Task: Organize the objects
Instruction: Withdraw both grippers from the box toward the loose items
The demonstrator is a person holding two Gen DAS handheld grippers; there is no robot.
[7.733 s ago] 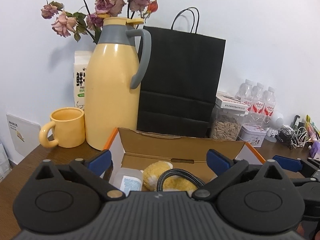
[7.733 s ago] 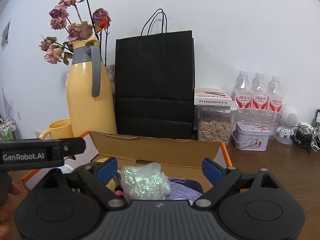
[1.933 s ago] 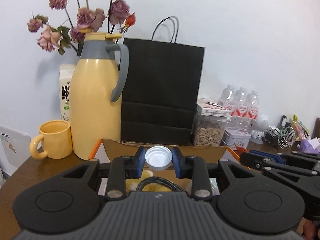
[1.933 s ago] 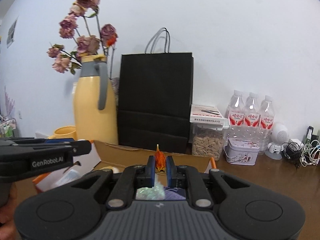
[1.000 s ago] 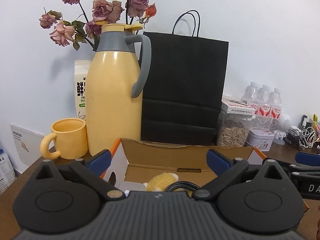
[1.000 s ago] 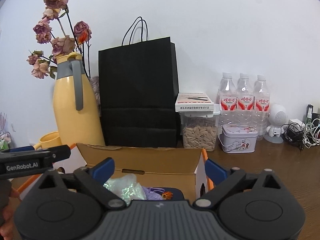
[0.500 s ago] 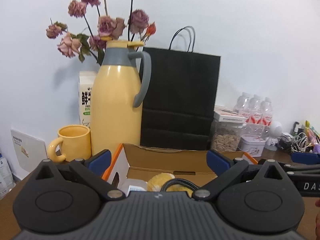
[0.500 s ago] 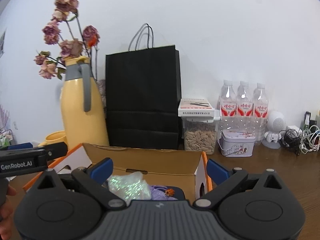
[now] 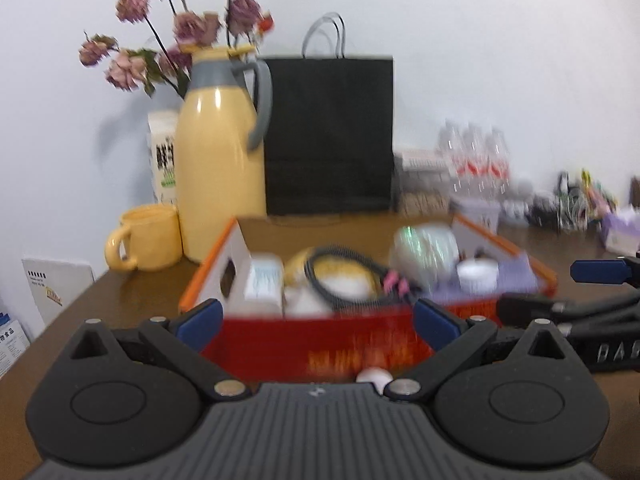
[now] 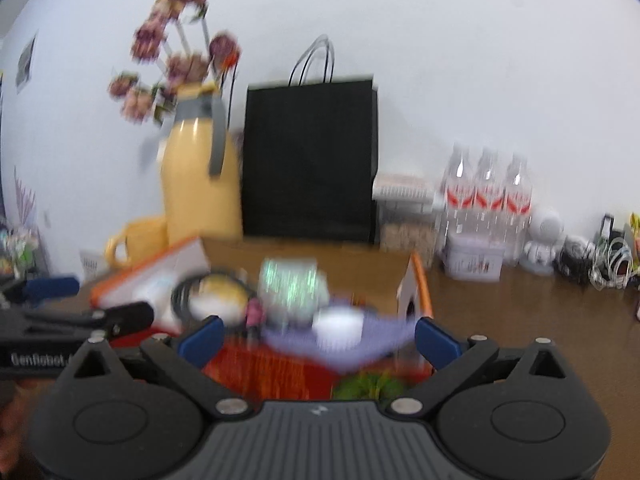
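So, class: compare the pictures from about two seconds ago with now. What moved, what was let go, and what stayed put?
Both grippers let go: the left gripper dropped a white bottle cap into the cardboard box, and the right gripper released a small orange piece. Both jaws now stand open and empty, pulled back from the box. The yellow flask, mug and black bag stayed put.

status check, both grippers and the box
Left gripper open, empty. Right gripper open, empty. Orange-edged cardboard box full of items. Nothing blocking it; frames blurred.
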